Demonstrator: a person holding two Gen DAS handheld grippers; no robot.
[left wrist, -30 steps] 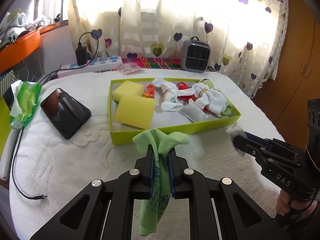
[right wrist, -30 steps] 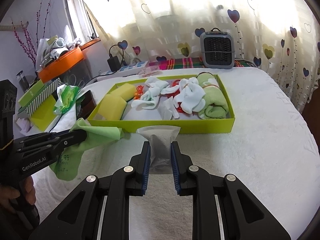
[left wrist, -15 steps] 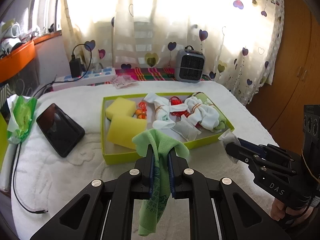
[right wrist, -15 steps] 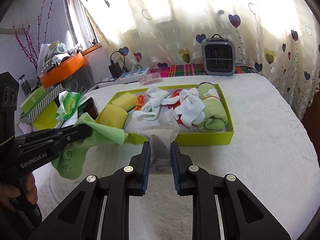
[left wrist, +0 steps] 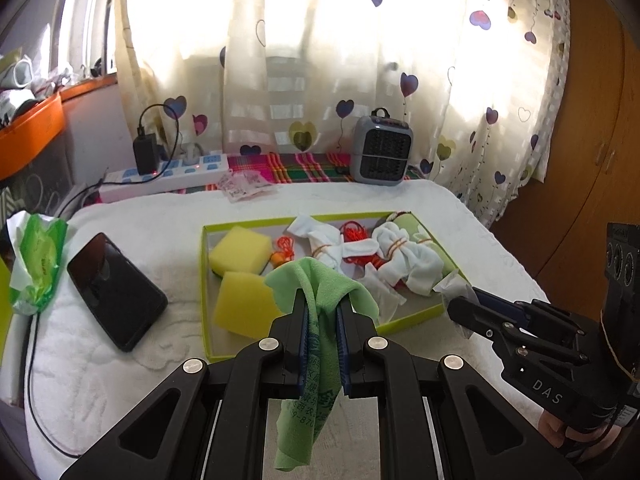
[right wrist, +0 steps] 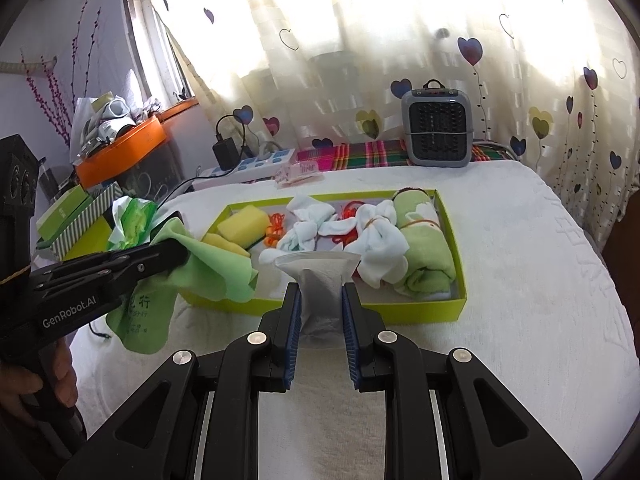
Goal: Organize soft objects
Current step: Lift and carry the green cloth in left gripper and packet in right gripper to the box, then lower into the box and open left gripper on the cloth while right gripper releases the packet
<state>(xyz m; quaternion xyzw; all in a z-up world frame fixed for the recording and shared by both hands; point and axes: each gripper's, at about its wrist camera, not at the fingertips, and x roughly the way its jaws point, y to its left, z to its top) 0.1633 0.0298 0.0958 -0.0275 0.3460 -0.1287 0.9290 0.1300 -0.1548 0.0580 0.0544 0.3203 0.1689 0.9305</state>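
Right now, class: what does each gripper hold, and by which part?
The left gripper pinches the green cloth near its middle fold, ends hanging. The right gripper clamps the grey-white pouch below its flared top.

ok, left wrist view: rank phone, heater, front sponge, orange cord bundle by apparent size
1. phone
2. front sponge and heater: look alike; the heater sits farther back, so no ranking between them
3. orange cord bundle, clearly smallest
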